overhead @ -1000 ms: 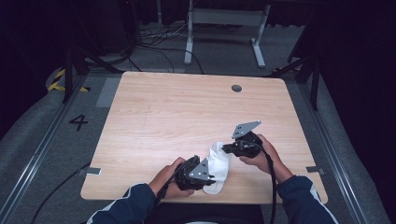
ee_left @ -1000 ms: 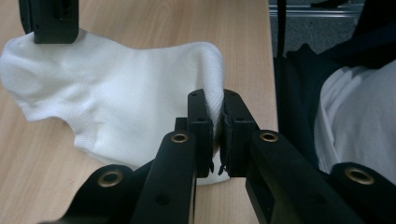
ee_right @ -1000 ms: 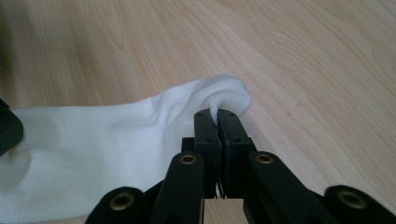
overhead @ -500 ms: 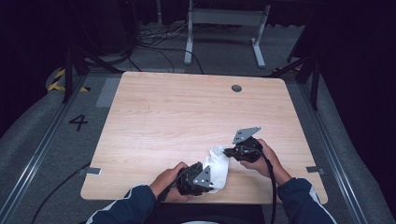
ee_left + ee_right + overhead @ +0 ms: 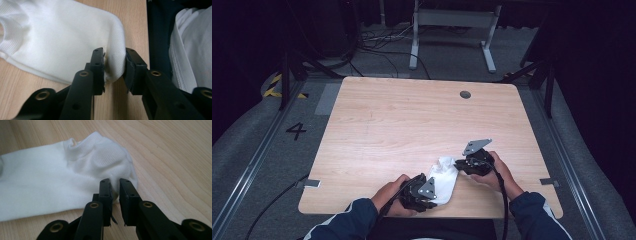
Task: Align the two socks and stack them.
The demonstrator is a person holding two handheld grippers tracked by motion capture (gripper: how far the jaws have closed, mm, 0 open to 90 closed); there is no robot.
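Observation:
A white ankle sock (image 5: 445,176) lies flat on the wooden table (image 5: 412,120) near its front edge. My left gripper (image 5: 433,191) is at the sock's near end. In the left gripper view a fold of the sock (image 5: 62,45) bulges between the parted jaws of my left gripper (image 5: 114,53), which have just been opening. My right gripper (image 5: 460,165) is at the sock's far end. There the right gripper (image 5: 114,182) straddles the heel edge of the sock (image 5: 50,187) with a narrow gap, its jaws also just opening.
A round cable hole (image 5: 465,94) sits near the table's far edge. The table's front edge runs just below both hands. Metal rails flank the table, and a floor mark "4" (image 5: 296,131) is at the left.
The right gripper has come down and the sock now rests flat on the table. Both pairs of jaws have parted from a tight pinch on the sock.

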